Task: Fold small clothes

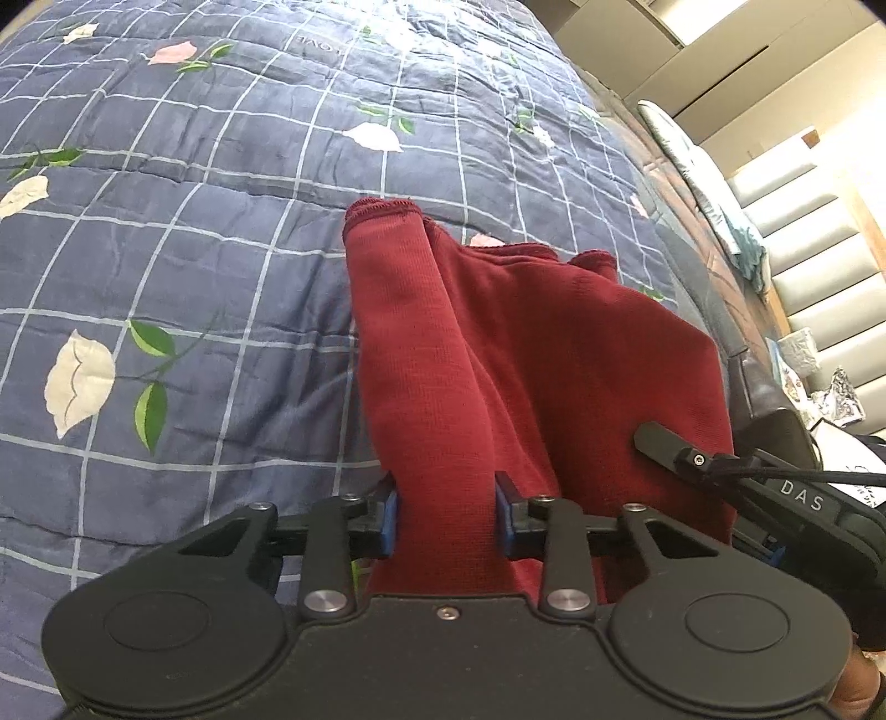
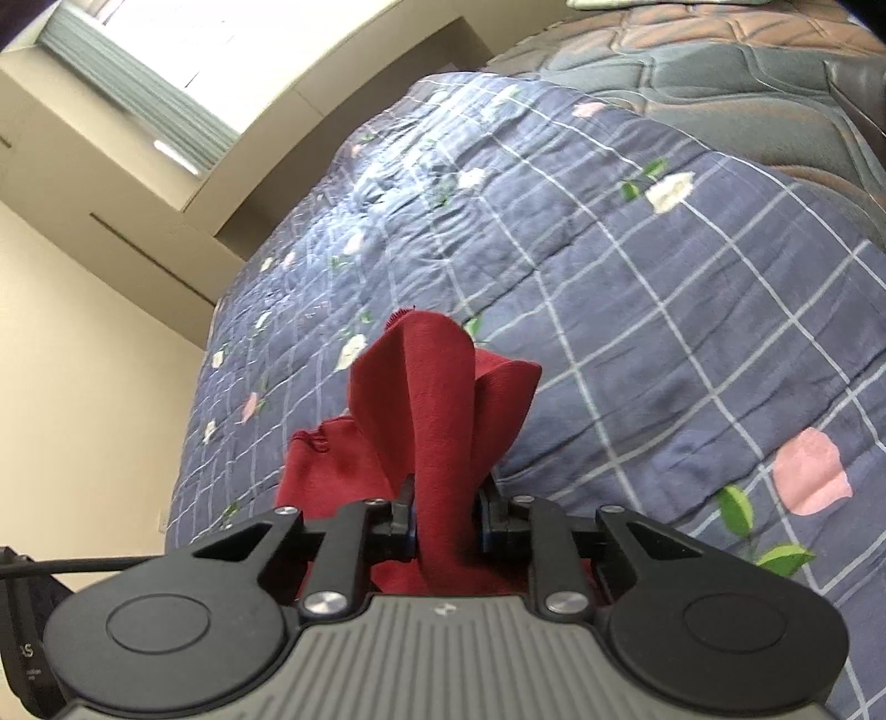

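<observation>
1. A dark red knitted garment (image 1: 531,354) hangs between the two hand-held grippers, lifted above the bed rather than lying flat on it.
2. The left gripper (image 1: 446,512) is clamped on a bunched fold of the red cloth; its blue pads (image 1: 391,518) press against the fabric from both sides, and the cloth runs forward from them in a thick roll.
3. From the left wrist view, the stitched hem of the garment is at the far end, and the rest of the cloth spreads out to the right in loose folds.
4. Part of the right gripper (image 1: 686,454) shows at the right edge of that view, touching the red cloth, with a black cable trailing off it.
5. From the right wrist view, the right gripper (image 2: 446,526) is also closed on the garment (image 2: 437,410), with a gathered strip of cloth squeezed between its fingers and rising up in front of the camera.
6. More of the red cloth sags down to the left of that strip and under the fingers.
7. Beneath everything lies a blue quilt (image 1: 166,266) with a white grid pattern and printed pink and white flowers with green leaves; it is rumpled in places.
8. Past the quilt's far side a brown and grey quilted mattress (image 2: 692,61) shows.
9. A padded headboard (image 1: 819,266) stands at the right of the left wrist view, with some crumpled wrappers near it.
10. A bright window (image 2: 183,50) and beige walls fill the upper left of the right wrist view.
</observation>
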`<state>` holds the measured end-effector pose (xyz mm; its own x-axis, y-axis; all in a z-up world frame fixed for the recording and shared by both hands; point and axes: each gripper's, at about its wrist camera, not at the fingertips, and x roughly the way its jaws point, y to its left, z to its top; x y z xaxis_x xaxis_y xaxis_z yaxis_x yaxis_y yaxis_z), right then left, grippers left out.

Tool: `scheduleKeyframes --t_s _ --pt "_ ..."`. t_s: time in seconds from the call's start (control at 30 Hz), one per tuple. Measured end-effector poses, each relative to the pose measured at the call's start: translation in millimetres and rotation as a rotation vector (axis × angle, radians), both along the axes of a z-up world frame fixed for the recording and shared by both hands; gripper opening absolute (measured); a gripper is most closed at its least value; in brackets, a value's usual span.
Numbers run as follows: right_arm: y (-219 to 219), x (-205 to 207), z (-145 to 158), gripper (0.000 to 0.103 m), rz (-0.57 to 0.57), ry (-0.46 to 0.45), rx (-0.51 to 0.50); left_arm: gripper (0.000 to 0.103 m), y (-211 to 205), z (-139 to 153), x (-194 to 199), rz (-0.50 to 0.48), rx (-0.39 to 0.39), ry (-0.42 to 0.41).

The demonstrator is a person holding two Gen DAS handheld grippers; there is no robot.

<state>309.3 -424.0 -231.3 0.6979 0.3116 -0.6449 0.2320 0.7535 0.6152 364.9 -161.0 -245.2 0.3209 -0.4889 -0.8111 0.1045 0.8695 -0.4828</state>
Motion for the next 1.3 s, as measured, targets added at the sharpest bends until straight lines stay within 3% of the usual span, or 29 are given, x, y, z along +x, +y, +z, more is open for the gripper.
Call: scheduleKeyframes --t_s 0.33,0.6,0.77,0.93,1.1,1.3 --pt "40 6 5 0.016 0.089 -0.031 0.02 0.032 37 18 -3 0.036 0.015 -0.012" --pt "80 22 7 0.016 0.139 -0.053 0.106 0.032 86 39 -12 0.104 0.029 -0.06" --pt "106 33 -2 0.017 0.181 -0.026 0.134 0.032 119 45 -14 0.147 0.057 -0.075" --pt "122 36 -16 0.017 0.199 0.044 0.098 0.032 140 39 -8 0.166 0.1 -0.072" --pt "112 32 -26 0.029 0.149 0.094 0.079 0.033 150 15 -6 0.172 0.124 -0.026" --pt "100 26 -33 0.055 0.124 0.166 -0.028 0.044 163 6 -8 0.211 0.123 0.002"
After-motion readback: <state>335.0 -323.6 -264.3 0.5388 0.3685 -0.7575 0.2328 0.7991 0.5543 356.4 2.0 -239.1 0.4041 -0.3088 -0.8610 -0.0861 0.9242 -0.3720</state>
